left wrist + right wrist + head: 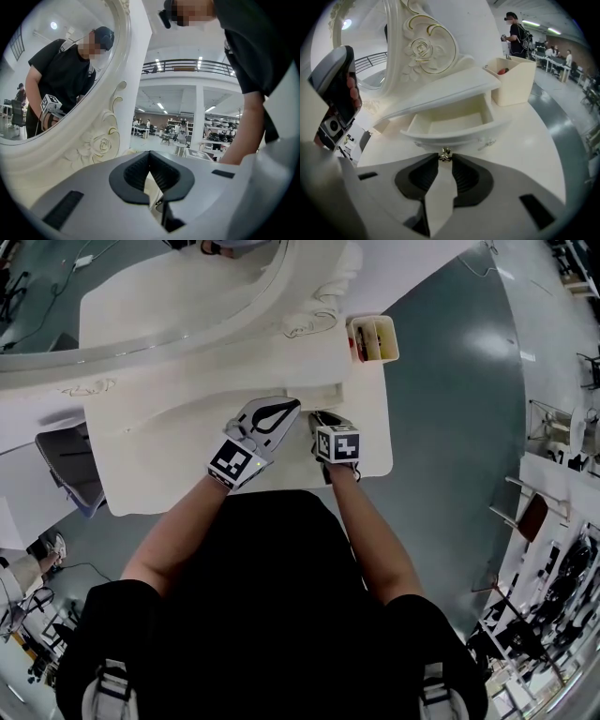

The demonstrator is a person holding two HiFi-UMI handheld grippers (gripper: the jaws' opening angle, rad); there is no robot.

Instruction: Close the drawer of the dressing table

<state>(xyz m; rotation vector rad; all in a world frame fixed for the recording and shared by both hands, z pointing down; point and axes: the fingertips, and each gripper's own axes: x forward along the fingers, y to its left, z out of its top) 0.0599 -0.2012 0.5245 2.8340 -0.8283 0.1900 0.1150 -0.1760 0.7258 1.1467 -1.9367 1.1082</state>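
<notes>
With the open drawer (450,123) just ahead of the right tool (445,159), whose tips pinch only its small knob (445,154), a skewed push could slip them off; the left tool (150,154) is closed, empty.

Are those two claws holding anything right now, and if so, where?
The right gripper appears to pinch the small metal knob of the open drawer between its jaw tips. The left gripper is shut on nothing.
</notes>
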